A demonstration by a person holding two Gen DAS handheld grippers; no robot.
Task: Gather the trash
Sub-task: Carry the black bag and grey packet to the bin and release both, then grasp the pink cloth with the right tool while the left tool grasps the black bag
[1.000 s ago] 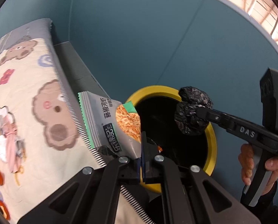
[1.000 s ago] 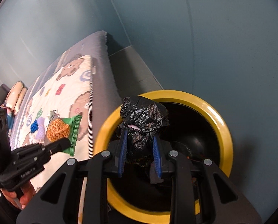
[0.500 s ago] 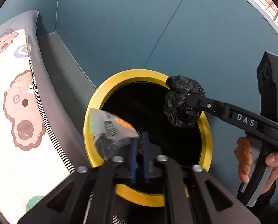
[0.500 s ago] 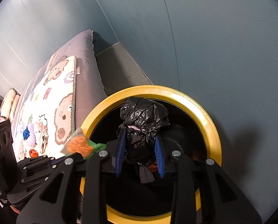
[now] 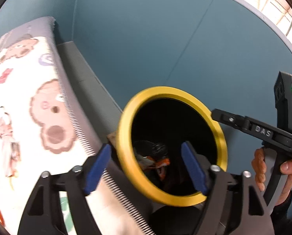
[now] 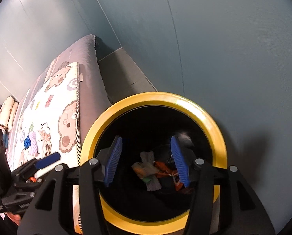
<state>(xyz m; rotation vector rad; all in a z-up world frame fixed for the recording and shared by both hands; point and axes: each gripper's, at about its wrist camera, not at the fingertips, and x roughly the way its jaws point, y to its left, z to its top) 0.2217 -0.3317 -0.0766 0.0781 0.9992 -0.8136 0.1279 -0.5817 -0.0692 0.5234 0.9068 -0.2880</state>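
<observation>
A black bin with a yellow rim (image 5: pixel 126 117) (image 6: pixel 214 121) stands between the bed and the blue wall. My left gripper (image 5: pixel 148 164) is open and empty over the bin's left edge. My right gripper (image 6: pixel 147 161) is open and empty above the bin mouth; it also shows in the left wrist view (image 5: pixel 224 118). Inside the bin lie the snack packet (image 6: pixel 146 169), orange wrappers (image 6: pixel 163 168) (image 5: pixel 159 162) and the crumpled black bag (image 6: pixel 163 152), dim in the dark.
A bed with a bear-print quilt (image 5: pixel 28 107) (image 6: pixel 53 117) lies left of the bin, with small clothes and toys (image 6: pixel 31 143) on it. A grey floor strip (image 6: pixel 124 70) runs along the blue wall (image 5: pixel 146 39).
Both grippers have opened. The snack packet left my left gripper and the black bag left my right gripper; both now lie inside the bin.
</observation>
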